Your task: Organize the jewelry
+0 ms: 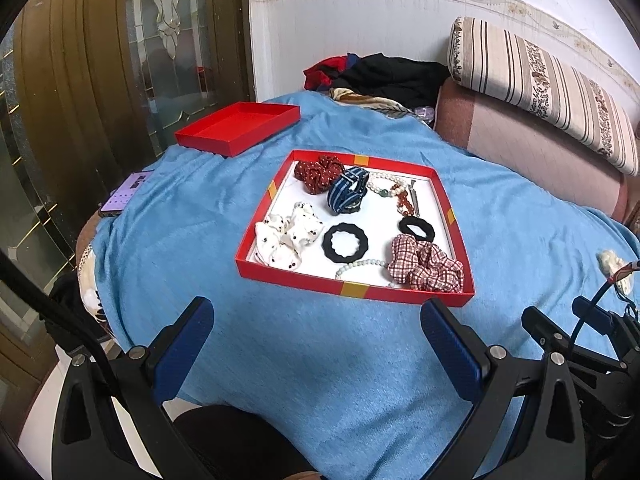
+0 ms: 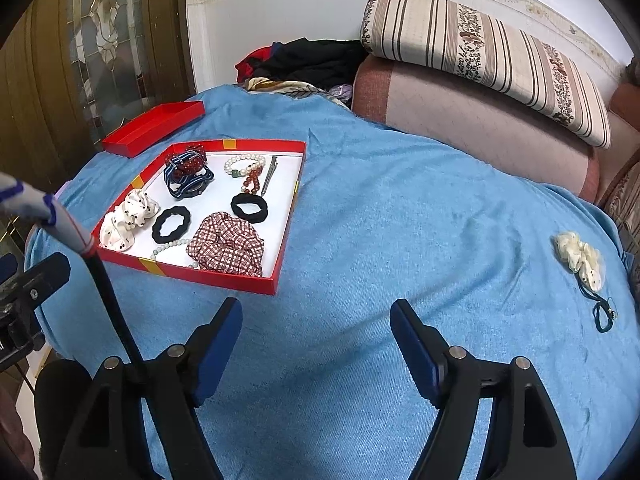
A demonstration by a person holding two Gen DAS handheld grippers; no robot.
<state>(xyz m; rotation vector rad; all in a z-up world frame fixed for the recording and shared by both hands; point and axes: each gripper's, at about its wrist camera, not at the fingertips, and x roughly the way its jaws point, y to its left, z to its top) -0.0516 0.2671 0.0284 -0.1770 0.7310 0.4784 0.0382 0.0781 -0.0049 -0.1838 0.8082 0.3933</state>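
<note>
A red box (image 1: 404, 296) with a white floor sits on the blue blanket; it also shows in the right wrist view (image 2: 290, 216). In it lie a plaid scrunchie (image 1: 426, 266), a white dotted scrunchie (image 1: 286, 236), a red dotted scrunchie (image 1: 318, 172), two black hair ties (image 1: 345, 242), a striped blue watch band (image 1: 347, 192), bead bracelets (image 1: 386, 188) and a hair clip (image 1: 414, 198). A cream scrunchie (image 2: 580, 258) and a dark green cord (image 2: 604, 312) lie on the blanket at the right. My left gripper (image 1: 316, 344) is open and empty, short of the box. My right gripper (image 2: 316, 340) is open and empty.
The red box lid (image 1: 240, 128) lies at the far left beside a phone (image 1: 126, 192). A striped cushion (image 2: 480, 56) on a pink sofa arm (image 2: 460, 128) and a pile of dark clothes (image 2: 308, 60) bound the back. The blanket (image 2: 400, 240) drops off at the left.
</note>
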